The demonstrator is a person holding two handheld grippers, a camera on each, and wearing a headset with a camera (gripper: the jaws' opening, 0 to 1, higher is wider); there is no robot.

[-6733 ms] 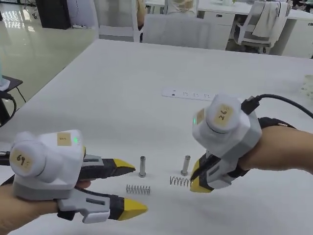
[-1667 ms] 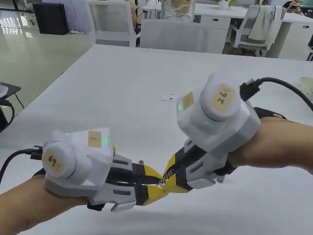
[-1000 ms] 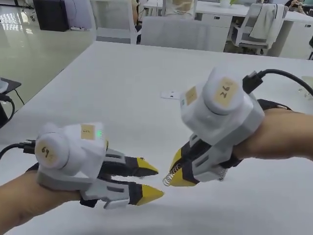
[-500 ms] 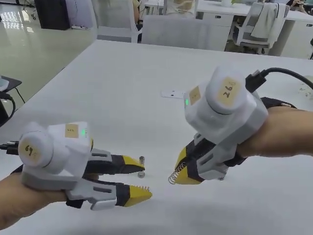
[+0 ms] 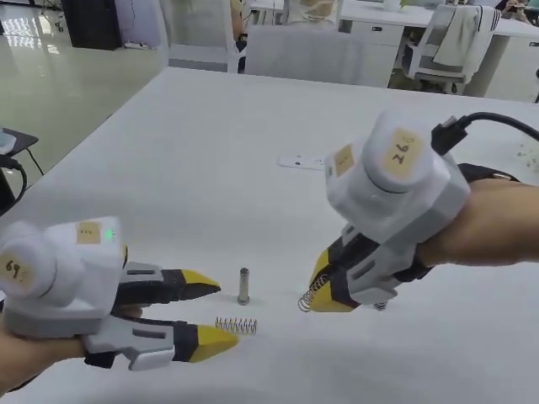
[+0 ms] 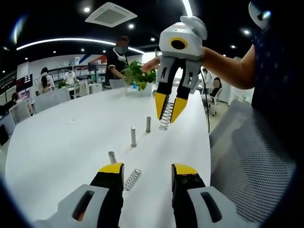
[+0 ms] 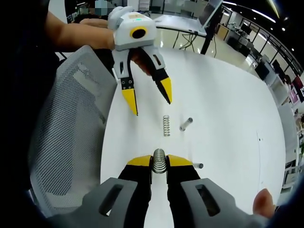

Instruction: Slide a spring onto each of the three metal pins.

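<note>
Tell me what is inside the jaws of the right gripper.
A spring is clamped between the yellow tips of the right gripper, and one end sticks out past them. The tips cover how far the spring runs back between the jaws.

Loose spring [image 5: 237, 325] beside upright pin [image 5: 244, 286]

An open-plan office: a broad white worktable [image 5: 210, 151], pale swivel chairs [image 5: 290, 55] at twelve o'clock beyond it, a square ceiling air vent [image 6: 110, 13] at eleven o'clock, curved strip lighting [image 6: 71, 42].
</note>
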